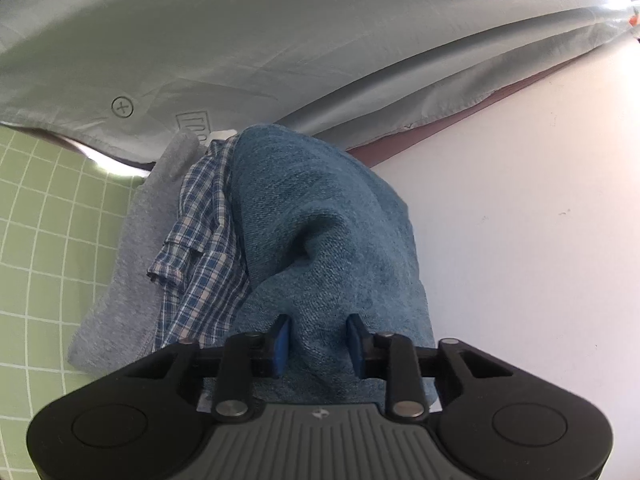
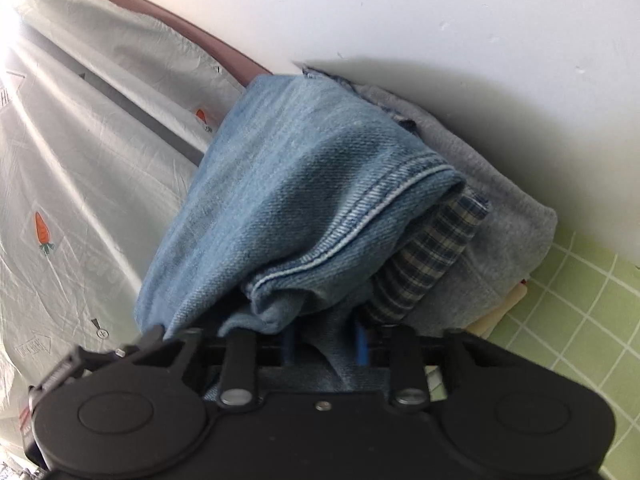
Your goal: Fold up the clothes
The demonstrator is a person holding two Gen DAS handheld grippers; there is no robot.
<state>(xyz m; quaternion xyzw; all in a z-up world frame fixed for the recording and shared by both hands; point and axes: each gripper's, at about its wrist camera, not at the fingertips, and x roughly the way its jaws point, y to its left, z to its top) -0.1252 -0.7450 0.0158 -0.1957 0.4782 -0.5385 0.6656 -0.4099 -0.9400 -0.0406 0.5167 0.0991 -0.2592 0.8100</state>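
Folded blue jeans (image 1: 320, 216) lie on top of a stack with a blue plaid shirt (image 1: 200, 232) and a grey garment (image 1: 132, 264) beneath. My left gripper (image 1: 318, 340) is shut on a thick fold of the jeans between its blue pads. In the right wrist view the jeans (image 2: 296, 184) show a stitched hem, with the plaid shirt (image 2: 432, 256) and grey garment (image 2: 504, 232) beside them. My right gripper (image 2: 326, 340) is shut on denim too; its blue pads are partly hidden by cloth.
The stack rests on a green checked sheet (image 1: 40, 208) against a white wall (image 1: 520, 200). A pale printed bedcover (image 1: 240, 40) rises behind it and also shows in the right wrist view (image 2: 80, 160). A brown edge (image 2: 192, 28) runs along the wall.
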